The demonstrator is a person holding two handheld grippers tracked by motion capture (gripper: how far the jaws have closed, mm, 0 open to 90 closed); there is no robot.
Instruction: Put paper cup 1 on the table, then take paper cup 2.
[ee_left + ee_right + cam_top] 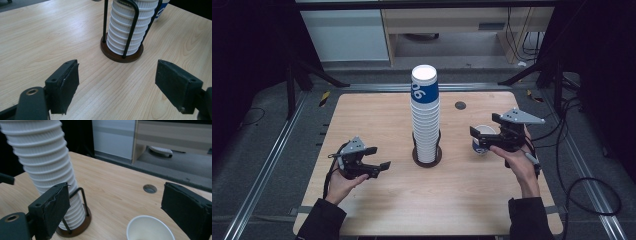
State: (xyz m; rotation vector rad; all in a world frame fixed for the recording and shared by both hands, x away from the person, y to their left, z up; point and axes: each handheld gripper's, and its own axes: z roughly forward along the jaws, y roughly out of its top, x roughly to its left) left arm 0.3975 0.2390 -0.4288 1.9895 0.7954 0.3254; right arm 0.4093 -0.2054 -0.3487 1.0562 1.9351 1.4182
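The right gripper (484, 136), fingers wide and empty, hovers over the paper cup (482, 138) at three o'clock of the tall cup stack (425, 117); a clumsy grab may tip it. The left gripper (379, 167) is wide open and empty too.

I can read one marking for certain: on the blue band of the top cup (424, 85) of the cup stack (426, 127), large white digits stand sideways, looking like "06" or "90" depending on how I turn them. In the left gripper view, a single cup (160, 11) behind the stack shows part of a white mark on blue, too cut off for me to read. I can make out no other writing.
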